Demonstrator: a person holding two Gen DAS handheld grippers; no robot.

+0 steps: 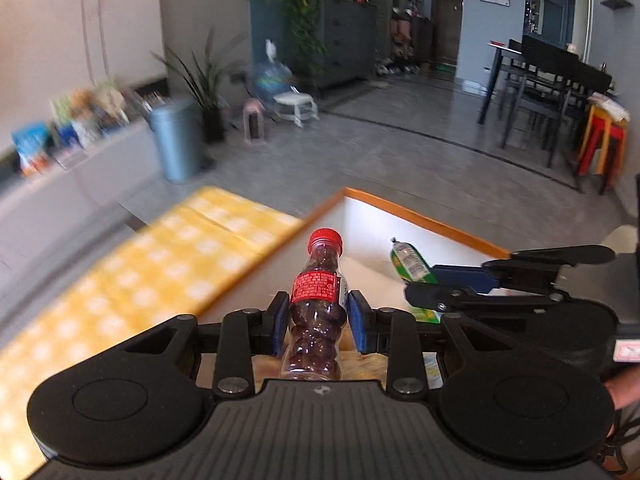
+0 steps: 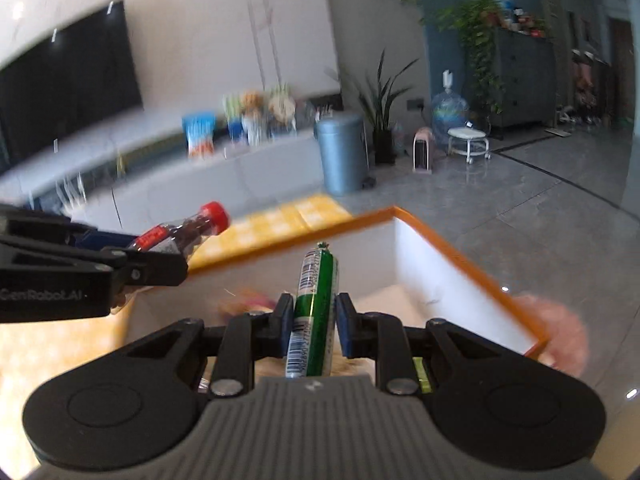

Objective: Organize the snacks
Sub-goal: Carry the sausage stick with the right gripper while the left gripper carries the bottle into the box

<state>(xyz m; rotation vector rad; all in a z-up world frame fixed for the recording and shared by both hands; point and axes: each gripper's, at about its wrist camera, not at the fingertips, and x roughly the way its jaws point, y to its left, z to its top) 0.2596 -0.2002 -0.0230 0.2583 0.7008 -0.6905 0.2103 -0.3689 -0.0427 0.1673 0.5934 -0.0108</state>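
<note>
My left gripper [image 1: 318, 320] is shut on a small clear bottle [image 1: 318, 300] with a red cap and red label, filled with dark round candies. It holds the bottle upright above the near edge of a white box with an orange rim [image 1: 424, 216]. My right gripper [image 2: 313, 320] is shut on a green tube-shaped snack pack [image 2: 316, 304] with a barcode, held over the same box [image 2: 448, 248]. In the left wrist view the right gripper [image 1: 432, 284] and the green pack [image 1: 410, 262] show at the right. In the right wrist view the left gripper [image 2: 160, 264] and its bottle [image 2: 188, 228] show at the left.
A yellow checked cloth [image 1: 140, 280] covers the table left of the box. A blue-grey bin [image 1: 178, 140], potted plants and a low white cabinet with snack bags [image 2: 200, 132] stand beyond. A dining table with dark chairs [image 1: 552, 80] is at the far right.
</note>
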